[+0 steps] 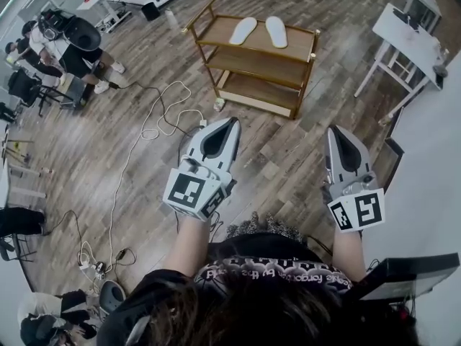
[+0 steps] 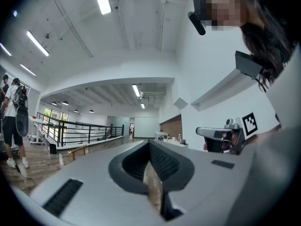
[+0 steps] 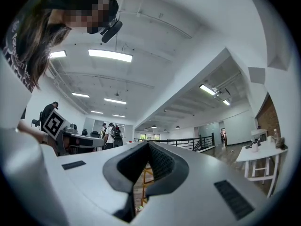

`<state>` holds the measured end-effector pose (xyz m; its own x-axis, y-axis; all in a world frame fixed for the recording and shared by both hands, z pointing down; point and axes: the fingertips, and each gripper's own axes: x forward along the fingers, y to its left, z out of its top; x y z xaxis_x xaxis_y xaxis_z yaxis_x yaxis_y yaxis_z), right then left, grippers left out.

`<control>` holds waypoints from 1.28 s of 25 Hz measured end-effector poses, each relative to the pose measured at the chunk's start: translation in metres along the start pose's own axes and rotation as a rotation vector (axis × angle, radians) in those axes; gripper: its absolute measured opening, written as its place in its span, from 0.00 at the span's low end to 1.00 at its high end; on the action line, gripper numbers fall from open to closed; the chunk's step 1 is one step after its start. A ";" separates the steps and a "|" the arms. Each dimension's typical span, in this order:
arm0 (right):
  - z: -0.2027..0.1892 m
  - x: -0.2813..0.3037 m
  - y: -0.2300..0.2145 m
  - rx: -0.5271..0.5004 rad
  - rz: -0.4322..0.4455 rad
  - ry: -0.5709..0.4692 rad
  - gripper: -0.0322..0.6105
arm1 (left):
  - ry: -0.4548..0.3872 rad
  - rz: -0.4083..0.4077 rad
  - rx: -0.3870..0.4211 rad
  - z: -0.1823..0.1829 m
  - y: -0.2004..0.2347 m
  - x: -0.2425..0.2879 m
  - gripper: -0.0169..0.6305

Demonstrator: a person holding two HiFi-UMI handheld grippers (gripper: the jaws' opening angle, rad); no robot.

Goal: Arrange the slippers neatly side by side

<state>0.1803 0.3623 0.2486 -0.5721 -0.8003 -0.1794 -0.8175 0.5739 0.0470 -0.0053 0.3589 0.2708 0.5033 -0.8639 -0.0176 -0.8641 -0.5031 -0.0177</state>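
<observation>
Two white slippers, the left one (image 1: pixel 243 30) and the right one (image 1: pixel 276 32), lie soles up on the top shelf of a wooden cart (image 1: pixel 209 42), angled apart at the heels. Both grippers are held up well short of the cart, over the wood floor. My left gripper (image 1: pixel 233 120) is shut with nothing in it, and its tips meet in the left gripper view (image 2: pixel 149 142). My right gripper (image 1: pixel 333 128) is likewise shut and empty (image 3: pixel 148 144). Part of the cart's frame (image 3: pixel 140 182) shows through the gap behind the right jaws.
A white table (image 1: pixel 403 31) stands to the right of the cart, with a white wall (image 1: pixel 432 164) nearer at the right. Cables (image 1: pixel 155 125) trail across the floor on the left. People and chairs (image 1: pixel 61 49) are at the far left.
</observation>
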 end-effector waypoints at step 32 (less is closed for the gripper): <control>-0.054 0.135 -0.036 0.061 0.155 0.057 0.17 | 0.009 -0.030 -0.009 -0.020 0.095 0.112 0.03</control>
<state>0.1287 0.2239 0.2756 -0.6950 -0.7092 -0.1182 -0.7149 0.6991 0.0094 -0.0310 0.2136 0.2868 0.5292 -0.8485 -0.0084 -0.8485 -0.5291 -0.0093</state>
